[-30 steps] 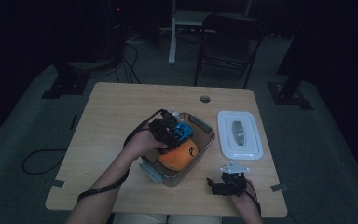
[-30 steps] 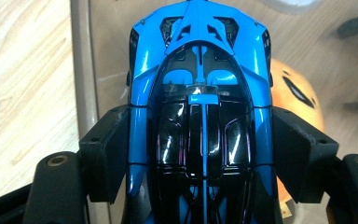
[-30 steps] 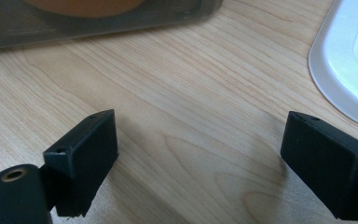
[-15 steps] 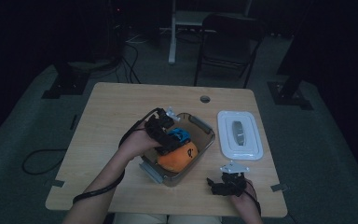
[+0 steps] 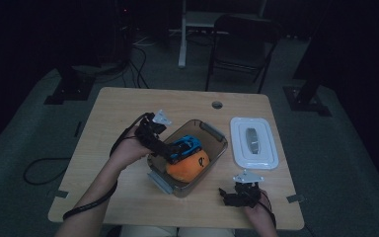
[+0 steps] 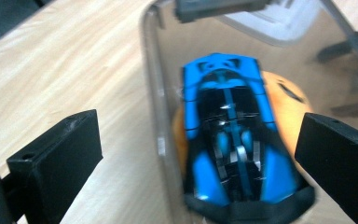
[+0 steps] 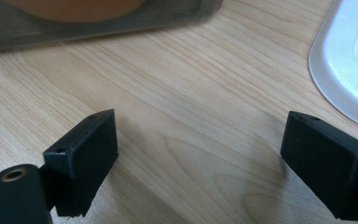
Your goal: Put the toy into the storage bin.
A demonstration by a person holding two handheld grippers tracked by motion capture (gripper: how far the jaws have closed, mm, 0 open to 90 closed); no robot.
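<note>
A blue toy car point(image 5: 185, 146) lies in a clear plastic container point(image 5: 212, 131), resting on an orange soft toy point(image 5: 190, 165). My left gripper point(image 5: 169, 153) hovers at the container's left rim. Its jaws have just been opening and now stand open. In the left gripper view the blue car point(image 6: 233, 140) sits between the wide jaws of the left gripper point(image 6: 205, 140), with neither pad touching it. One jaw is over the table and the other over the container point(image 6: 156, 93). My right gripper point(image 5: 234, 195) rests open on the table at the front right, and the right gripper point(image 7: 205, 144) has bare wood between its jaws.
A white lid point(image 5: 254, 142) lies flat on the table to the right of the container, and its edge point(image 7: 349, 60) is just ahead of the right gripper. A round cable hole point(image 5: 217, 104) sits near the far edge. A folding chair point(image 5: 242, 44) stands beyond the table.
The left gripper has drawn back to the left from over the container and its jaws have opened, letting go of the blue car. The right hand has kept still.
</note>
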